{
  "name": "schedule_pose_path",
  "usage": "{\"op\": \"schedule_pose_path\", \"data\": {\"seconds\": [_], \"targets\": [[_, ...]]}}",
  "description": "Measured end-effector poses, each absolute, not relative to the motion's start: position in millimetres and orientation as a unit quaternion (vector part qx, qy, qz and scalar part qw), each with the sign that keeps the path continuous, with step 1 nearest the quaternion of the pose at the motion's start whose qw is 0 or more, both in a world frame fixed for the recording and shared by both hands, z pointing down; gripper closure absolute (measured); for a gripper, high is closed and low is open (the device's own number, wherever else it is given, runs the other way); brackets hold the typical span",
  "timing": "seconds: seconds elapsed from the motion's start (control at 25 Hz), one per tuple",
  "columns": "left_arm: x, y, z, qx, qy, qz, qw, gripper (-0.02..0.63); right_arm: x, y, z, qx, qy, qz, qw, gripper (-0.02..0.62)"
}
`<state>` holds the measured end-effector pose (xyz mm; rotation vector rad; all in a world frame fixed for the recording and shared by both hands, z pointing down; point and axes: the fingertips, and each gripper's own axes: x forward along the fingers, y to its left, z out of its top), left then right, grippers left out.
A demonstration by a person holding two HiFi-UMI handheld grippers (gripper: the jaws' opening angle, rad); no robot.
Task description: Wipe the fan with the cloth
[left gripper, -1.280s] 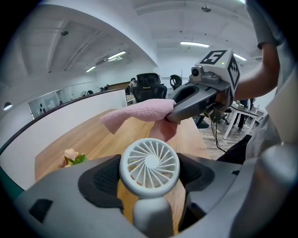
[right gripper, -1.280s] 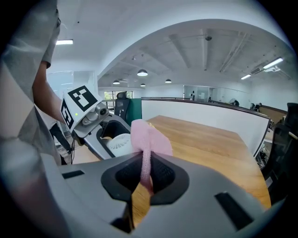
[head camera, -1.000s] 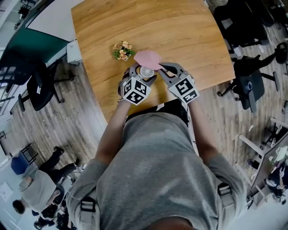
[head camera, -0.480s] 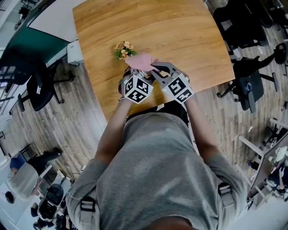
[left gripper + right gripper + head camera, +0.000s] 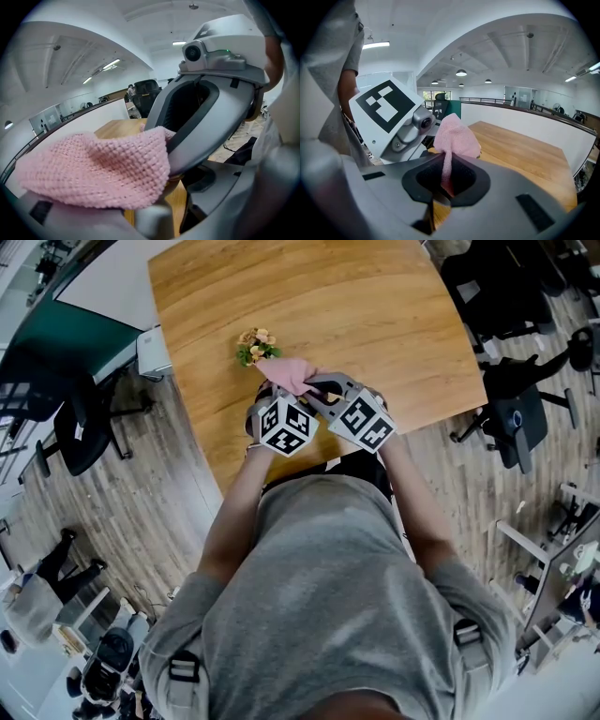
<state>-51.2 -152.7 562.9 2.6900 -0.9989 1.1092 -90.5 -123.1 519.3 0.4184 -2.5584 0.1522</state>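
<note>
My right gripper (image 5: 314,387) is shut on a pink knitted cloth (image 5: 291,373), a fold of it pinched between the jaws in the right gripper view (image 5: 446,174). The cloth (image 5: 93,173) lies draped over the tips of my left gripper (image 5: 278,395) and fills the left gripper view. It hides the fan, whose white round head showed between the left jaws a second ago. Both grippers meet close together above the near edge of the wooden table (image 5: 375,315), with the right gripper's body (image 5: 211,117) right in front of the left camera.
A small bunch of artificial flowers (image 5: 255,345) stands on the table just beyond the cloth. Office chairs (image 5: 80,423) stand on the wooden floor at the left and the right (image 5: 516,418). People and equipment are at the lower left.
My right gripper has swung left with the cloth, which now covers the fan's white head. The left gripper has stayed in place.
</note>
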Motion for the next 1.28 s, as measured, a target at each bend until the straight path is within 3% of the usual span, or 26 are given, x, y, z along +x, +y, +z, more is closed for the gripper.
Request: {"op": "schedule_pose_path", "data": {"seconds": [0.68, 1.28], "targets": [[-48, -151, 563, 0.872, -0.315, 0.374, 0.007, 0.235, -65, -129, 518, 0.127, -0.941, 0.012, 0.314, 0.566], [-40, -147, 564, 0.874, -0.296, 0.385, -0.005, 0.235, -91, -115, 524, 0.058, -0.938, 0.033, 0.341, 0.566]]}}
